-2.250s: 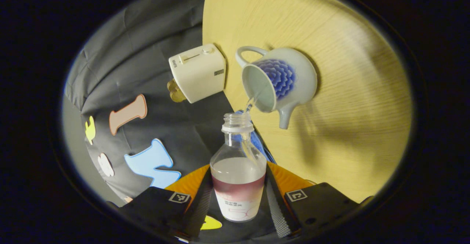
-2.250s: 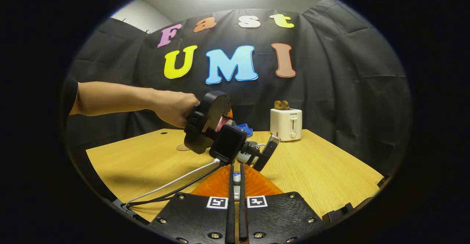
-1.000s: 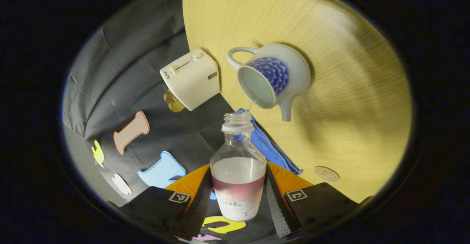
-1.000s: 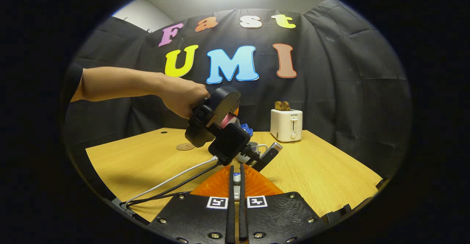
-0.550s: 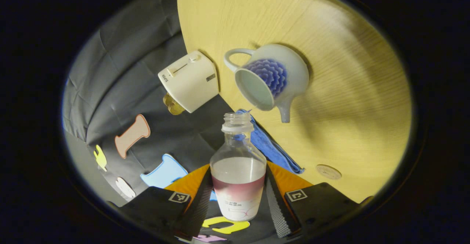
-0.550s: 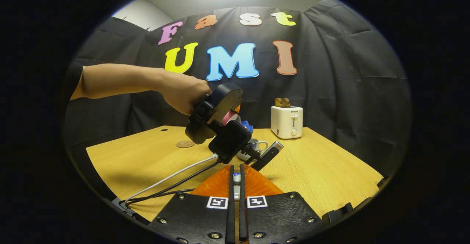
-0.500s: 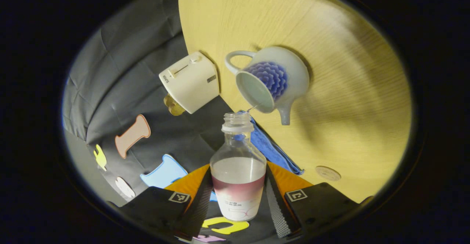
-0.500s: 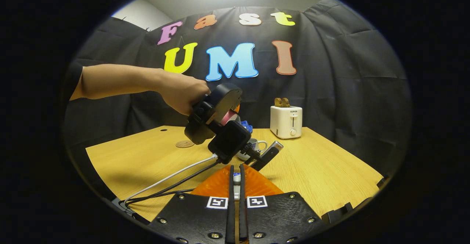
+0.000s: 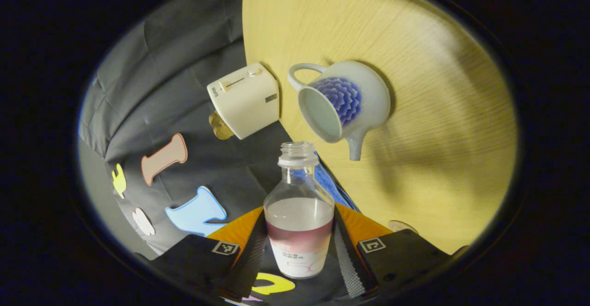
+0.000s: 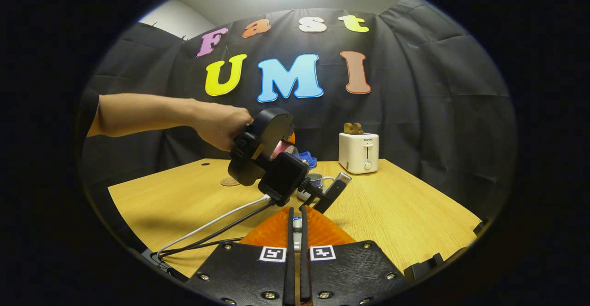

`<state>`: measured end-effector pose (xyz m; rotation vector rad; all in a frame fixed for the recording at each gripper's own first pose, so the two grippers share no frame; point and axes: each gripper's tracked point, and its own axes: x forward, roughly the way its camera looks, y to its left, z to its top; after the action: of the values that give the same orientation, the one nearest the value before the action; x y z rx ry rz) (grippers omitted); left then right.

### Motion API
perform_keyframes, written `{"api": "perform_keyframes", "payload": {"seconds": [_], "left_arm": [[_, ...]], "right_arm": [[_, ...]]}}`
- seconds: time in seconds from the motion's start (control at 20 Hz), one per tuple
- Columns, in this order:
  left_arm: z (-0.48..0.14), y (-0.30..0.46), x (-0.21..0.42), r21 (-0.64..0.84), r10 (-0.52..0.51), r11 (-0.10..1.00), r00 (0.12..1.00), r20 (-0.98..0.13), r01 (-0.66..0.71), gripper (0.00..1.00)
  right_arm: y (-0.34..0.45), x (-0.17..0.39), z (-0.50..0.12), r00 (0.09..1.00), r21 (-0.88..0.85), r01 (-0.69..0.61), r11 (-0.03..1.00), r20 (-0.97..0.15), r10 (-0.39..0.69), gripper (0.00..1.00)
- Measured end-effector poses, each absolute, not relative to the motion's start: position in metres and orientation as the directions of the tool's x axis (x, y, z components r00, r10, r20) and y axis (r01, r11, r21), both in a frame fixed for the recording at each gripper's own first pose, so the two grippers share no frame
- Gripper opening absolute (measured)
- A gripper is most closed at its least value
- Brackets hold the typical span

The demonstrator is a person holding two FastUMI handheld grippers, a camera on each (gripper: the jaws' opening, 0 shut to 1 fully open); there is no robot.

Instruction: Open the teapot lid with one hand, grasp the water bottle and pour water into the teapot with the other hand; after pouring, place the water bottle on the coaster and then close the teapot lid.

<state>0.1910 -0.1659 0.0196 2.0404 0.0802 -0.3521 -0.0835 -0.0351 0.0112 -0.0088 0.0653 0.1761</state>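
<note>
Looking along the left gripper (image 9: 298,250), its 2 fingers are clamped on the water bottle (image 9: 299,214), uncapped neck pointing straight away from the camera toward the teapot's (image 9: 343,101) open mouth, with no stream between them. That view also catches the toaster (image 9: 244,99), blue cloth (image 9: 333,184) and a sliver of coaster (image 9: 402,225) on the surface (image 9: 438,112). The right gripper view has a hand (image 10: 221,124) holding that gripper tilted down over the teapot (image 10: 315,181). The right gripper (image 10: 296,232) is nearly closed on a small piece, can't tell what.

Brand word "SUPOR" on the white toaster (image 10: 358,152) front.
</note>
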Motion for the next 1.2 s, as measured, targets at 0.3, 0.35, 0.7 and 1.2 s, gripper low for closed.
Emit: {"api": "perform_keyframes", "payload": {"seconds": [0.3, 0.35, 0.7, 1.2], "left_arm": [[0.014, -0.117, 0.193, 0.958, -0.14, -0.076, 0.949, -0.284, 0.276, 0.86], [0.015, -0.106, 0.192, 0.961, -0.138, -0.009, 0.952, -0.273, 0.275, 0.86], [0.014, -0.03, 0.169, 0.765, -0.189, 0.584, 0.962, -0.197, 0.271, 0.86], [0.01, 0.07, 0.19, 0.248, -0.175, 0.949, 0.979, -0.107, 0.197, 0.85]], "right_arm": [[-0.045, -0.082, 0.038, 0.991, -0.025, -0.135, 0.991, 0.01, 0.135, 0.05], [-0.042, -0.079, 0.038, 0.991, -0.031, -0.136, 0.99, 0.008, 0.136, 0.05], [-0.019, -0.049, 0.027, 0.984, -0.038, -0.175, 0.984, -0.042, 0.173, 0.05], [0.02, 0.021, 0.02, 0.975, -0.039, -0.219, 0.975, -0.053, 0.217, 0.05]]}}
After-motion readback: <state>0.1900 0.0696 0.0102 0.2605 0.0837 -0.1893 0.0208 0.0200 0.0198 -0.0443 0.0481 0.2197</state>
